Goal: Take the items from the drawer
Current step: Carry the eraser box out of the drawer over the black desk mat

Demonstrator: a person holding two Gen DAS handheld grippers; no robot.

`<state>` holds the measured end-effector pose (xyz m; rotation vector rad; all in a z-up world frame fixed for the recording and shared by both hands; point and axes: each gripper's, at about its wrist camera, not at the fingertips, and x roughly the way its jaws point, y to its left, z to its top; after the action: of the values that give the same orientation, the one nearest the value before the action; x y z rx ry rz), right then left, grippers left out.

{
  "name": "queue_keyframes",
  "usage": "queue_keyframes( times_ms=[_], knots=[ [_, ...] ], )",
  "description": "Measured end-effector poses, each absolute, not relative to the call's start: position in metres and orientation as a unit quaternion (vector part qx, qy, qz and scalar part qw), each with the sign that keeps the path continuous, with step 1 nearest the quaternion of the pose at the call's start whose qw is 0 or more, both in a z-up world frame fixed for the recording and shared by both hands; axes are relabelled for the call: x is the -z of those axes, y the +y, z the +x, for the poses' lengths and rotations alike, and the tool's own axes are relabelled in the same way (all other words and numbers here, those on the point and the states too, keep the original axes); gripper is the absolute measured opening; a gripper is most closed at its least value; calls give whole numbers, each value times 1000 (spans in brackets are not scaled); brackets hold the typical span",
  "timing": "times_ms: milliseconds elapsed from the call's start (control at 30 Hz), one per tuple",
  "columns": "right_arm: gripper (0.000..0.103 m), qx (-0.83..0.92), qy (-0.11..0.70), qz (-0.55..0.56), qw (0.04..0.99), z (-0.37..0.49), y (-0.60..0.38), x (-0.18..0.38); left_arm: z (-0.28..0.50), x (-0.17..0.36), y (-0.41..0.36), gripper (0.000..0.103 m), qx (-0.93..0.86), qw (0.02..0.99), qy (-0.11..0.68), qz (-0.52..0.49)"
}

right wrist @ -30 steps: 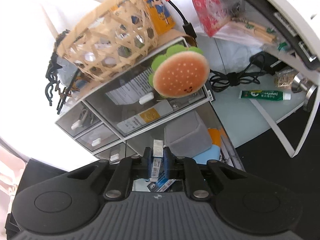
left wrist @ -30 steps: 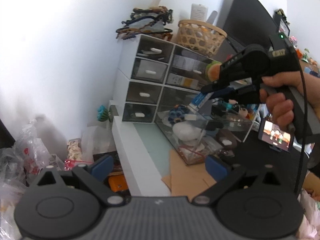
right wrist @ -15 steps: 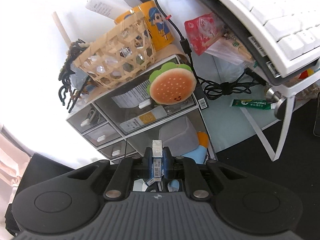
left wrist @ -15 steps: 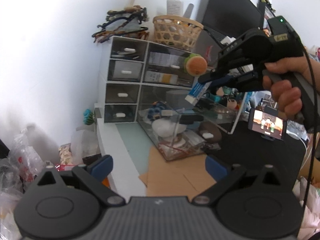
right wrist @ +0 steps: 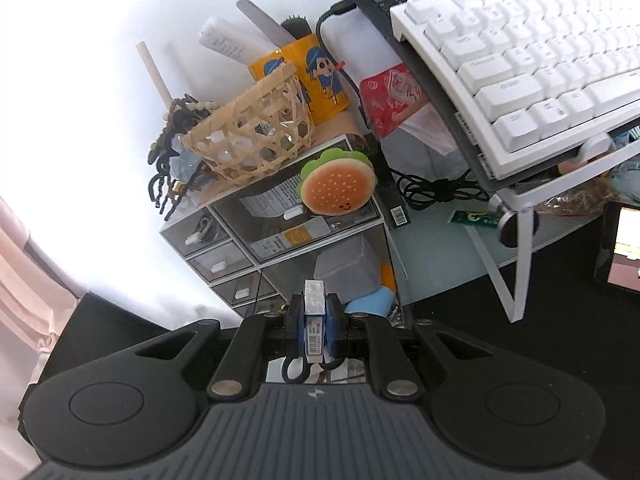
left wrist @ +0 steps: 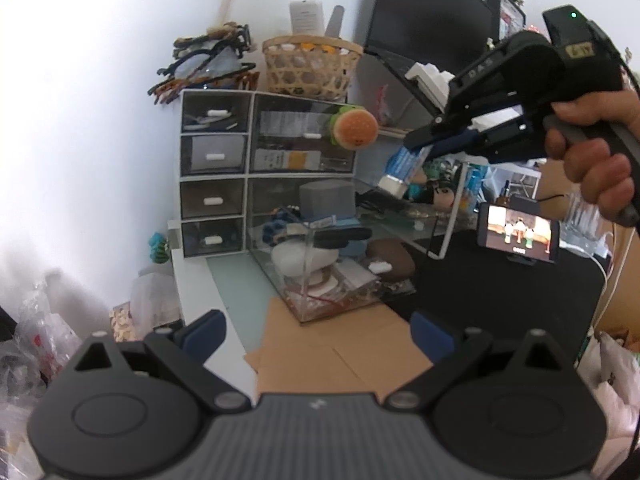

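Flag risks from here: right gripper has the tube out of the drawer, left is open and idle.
1. The right gripper pinches the tube near one end; its capped end hangs free and could swing or slip.
2. The clear drawer juts far out of the cabinet; a bump might tip it.
3. The burger plush and keyboard crowd the path.

Woven basket (right wrist: pixel 250 136) atop the cabinet — burger plush (right wrist: pixel 338 188) on its front; white keyboard (right wrist: pixel 532 56) nearby.

Home desk: keyboard (right wrist: pixel 532 64), monitor (left wrist: pixel 420 28), drawer organizer (left wrist: pixel 240 168).
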<state>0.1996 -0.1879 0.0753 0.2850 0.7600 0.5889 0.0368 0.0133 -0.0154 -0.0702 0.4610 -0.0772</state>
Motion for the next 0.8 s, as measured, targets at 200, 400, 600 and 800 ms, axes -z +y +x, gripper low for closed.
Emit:
queue_keyframes(
  times_ms=[200,400,600,800],
  knots=[
    [12,-287,358,135,878,188,-204,-84,34,13,4,100,39,973,227,-23],
    [12,-284,350,160,878,176,-214,-74,35,11,-2,100,38,973,225,-21],
    [12,-289,353,172,873,168,-214,-57,31,9,-3,100,33,974,224,-16],
    [12,-286,355,170,874,161,-224,-51,30,7,-1,100,27,974,223,-18]
  ],
)
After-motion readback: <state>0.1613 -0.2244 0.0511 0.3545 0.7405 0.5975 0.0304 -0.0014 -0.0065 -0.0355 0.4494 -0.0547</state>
